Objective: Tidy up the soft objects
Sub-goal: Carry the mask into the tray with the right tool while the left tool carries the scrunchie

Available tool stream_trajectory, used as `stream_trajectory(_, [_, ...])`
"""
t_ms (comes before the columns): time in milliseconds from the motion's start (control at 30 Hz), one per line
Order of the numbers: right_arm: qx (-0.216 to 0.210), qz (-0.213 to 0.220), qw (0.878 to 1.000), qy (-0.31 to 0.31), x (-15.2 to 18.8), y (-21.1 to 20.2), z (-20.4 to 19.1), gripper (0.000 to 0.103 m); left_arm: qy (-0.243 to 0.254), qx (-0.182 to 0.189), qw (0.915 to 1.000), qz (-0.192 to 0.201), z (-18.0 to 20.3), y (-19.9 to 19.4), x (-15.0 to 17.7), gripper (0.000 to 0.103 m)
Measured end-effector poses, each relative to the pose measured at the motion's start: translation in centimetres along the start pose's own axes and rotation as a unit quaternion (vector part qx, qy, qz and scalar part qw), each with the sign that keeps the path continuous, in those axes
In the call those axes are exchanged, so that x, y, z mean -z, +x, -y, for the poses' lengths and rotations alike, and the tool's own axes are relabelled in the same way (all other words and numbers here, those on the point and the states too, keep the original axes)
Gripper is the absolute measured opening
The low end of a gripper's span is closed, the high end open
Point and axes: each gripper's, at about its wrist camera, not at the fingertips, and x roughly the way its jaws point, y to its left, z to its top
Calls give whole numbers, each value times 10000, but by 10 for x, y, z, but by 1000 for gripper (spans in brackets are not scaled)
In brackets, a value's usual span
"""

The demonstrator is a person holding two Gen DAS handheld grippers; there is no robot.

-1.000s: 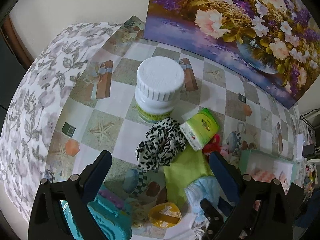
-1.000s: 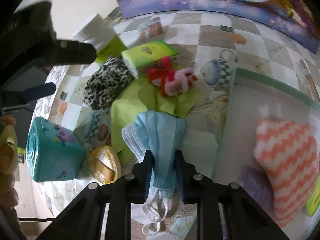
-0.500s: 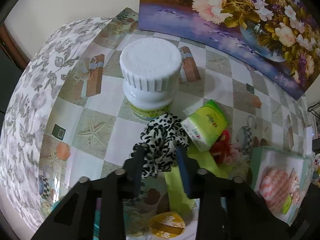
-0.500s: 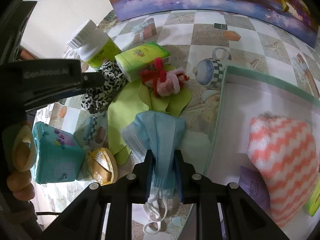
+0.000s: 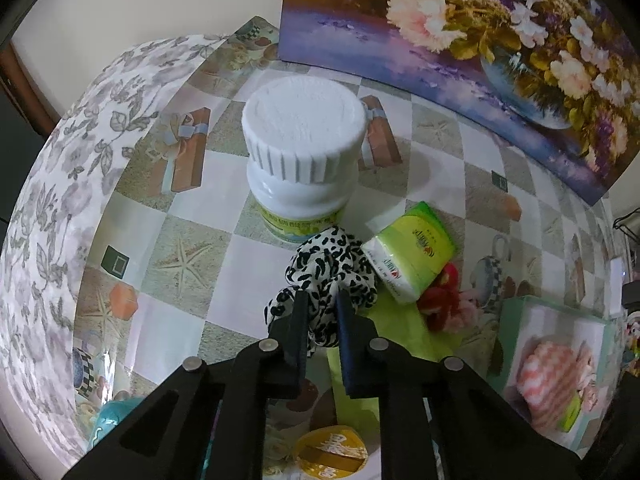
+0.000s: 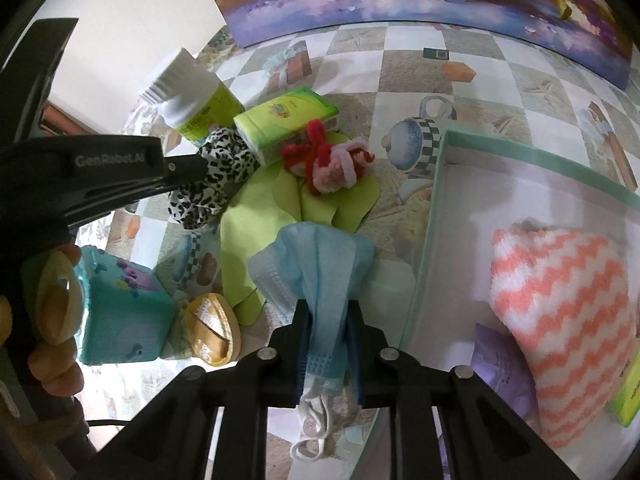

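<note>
Scrunchie (image 5: 328, 276) part-hidden between fingers (image 5: 298, 320); mask (image 6: 320, 280) loops cut off.

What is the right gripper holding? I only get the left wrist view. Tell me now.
Observer: The right gripper is shut on a light blue pleated face mask. Its jaws have just been closing on it.
Operator: Report how the mask hangs.
Observer: Its white elastic ear loops dangle behind the fingers, toward the camera. I cannot tell whether the mask is off the table.
Operator: Check the mint-green open box beside the pink-and-white zigzag fuzzy piece.
Observer: A lilac cloth lies in the box, against the near side of that fuzzy piece.
</note>
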Motion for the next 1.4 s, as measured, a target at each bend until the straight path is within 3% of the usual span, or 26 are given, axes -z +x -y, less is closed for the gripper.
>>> stream_trajectory(400, [-58,199,9998,-34,8,-26,-7,11,8,44,9998,177,-3,-28,-1,13])
stream_trajectory(633, [-78,513,9986,58,15,-57,-10,10,247,-219,9979,548,-6,-66,6,13])
stream_trajectory(1033, [258,1478,9882,305,38,-138,-12,11,379,161,9920,1195,-2,-139,44,13])
stream_trajectory(1400, [984,2145,9646,1177,79,-194,40,11,454,712,9878,1311,23,-167,83,13])
